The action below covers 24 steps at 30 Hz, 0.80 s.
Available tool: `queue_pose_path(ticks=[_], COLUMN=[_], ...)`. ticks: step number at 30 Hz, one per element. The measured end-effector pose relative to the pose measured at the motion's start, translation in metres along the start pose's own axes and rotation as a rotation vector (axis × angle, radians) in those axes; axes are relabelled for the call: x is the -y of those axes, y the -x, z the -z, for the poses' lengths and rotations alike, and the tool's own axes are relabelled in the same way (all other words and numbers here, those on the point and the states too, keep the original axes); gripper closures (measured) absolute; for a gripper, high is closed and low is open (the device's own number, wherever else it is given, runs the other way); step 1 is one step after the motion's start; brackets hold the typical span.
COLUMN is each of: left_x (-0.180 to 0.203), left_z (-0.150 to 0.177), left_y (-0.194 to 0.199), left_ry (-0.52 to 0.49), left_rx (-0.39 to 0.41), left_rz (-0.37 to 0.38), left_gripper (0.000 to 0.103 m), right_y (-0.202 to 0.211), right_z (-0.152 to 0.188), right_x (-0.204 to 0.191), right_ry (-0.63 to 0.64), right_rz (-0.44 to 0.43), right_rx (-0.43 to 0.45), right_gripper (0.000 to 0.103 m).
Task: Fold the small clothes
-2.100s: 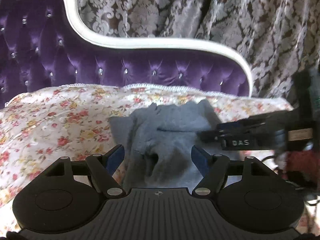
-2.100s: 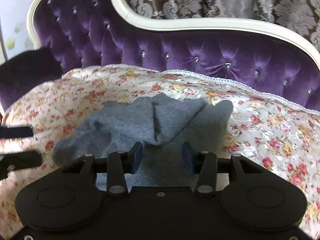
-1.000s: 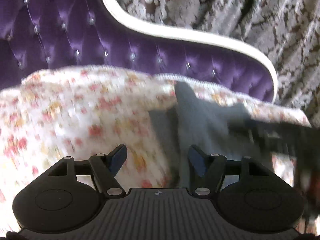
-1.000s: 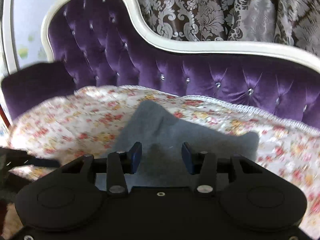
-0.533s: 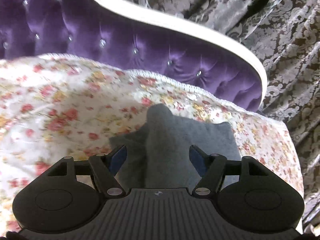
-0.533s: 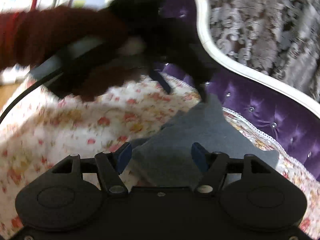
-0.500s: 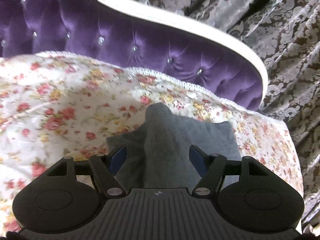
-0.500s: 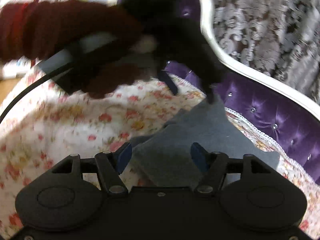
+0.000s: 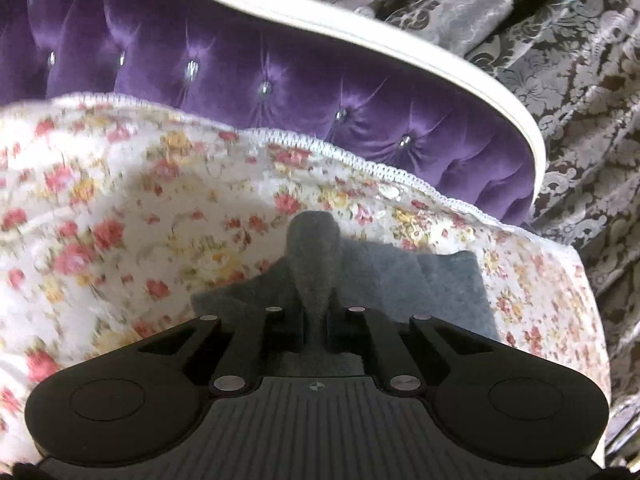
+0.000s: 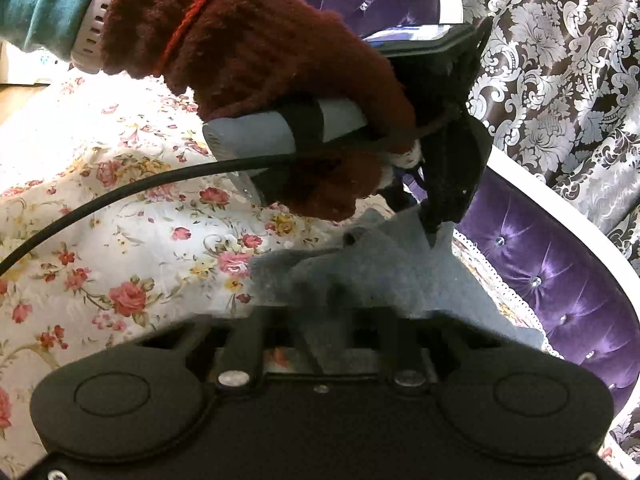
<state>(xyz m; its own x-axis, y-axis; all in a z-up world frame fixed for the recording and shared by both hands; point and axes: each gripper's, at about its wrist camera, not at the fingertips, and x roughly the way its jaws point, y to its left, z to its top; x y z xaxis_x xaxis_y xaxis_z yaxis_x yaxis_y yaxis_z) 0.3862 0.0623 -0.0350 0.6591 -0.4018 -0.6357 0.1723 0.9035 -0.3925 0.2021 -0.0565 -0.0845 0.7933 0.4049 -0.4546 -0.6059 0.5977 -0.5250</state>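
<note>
- Left tongs (image 9: 316, 326) clenched on a pinched ridge of grey garment (image 9: 436, 280); cloth rising in a peak just ahead of the tips.
- Right tongs (image 10: 334, 330) clenched on another bunch of the same garment, fabric draped over the tips.
- Rest of the garment lying on the floral cover (image 9: 120, 220), spreading ahead and to the right of left tongs.
- Purple tufted backrest (image 9: 280, 76) beyond, patterned curtain (image 9: 580, 80) behind.
- Left hand (image 10: 260, 64) in dark red knit glove, ahead of right tongs.
</note>
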Motion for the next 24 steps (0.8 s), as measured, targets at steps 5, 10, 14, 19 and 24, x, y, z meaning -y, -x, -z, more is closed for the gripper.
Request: queue_pose_path(ticks=[5,10,14,19,24], left_x=[-0.015,-0.032,-0.029,-0.022,-0.016], left_z=[-0.009,0.006,0.010,0.010,0.031], left_y=[0.006,-0.024,-0.018,0.026,0.063], left_ry=[0.026,0.018,-0.021,-0.046,-0.055], left_rx=[0.034,-0.051,-0.019,0.074,0.080], left_rz=[-0.030,-0.121,-0.115,-0.080,-0.014], left_gripper=[0.096,0.092,0.070,0.029,0.014], right_y=[0.018,-0.007,-0.018,0.010,0.035], right_z=[-0.008,-0.009,-0.002,0.006,0.024], right_x=[0.016,0.015,0.015,0.037,0.080], right_ry=[-0.164,-0.215,-0.244,-0.331,-0.518], right_rz=[-0.066,-0.152,-0.211,-0.253,-0.256], right_rx=[0.083,0.013,-0.020,0.040,0.056], right_gripper=[0.094,0.093,0.080,0.038,0.024])
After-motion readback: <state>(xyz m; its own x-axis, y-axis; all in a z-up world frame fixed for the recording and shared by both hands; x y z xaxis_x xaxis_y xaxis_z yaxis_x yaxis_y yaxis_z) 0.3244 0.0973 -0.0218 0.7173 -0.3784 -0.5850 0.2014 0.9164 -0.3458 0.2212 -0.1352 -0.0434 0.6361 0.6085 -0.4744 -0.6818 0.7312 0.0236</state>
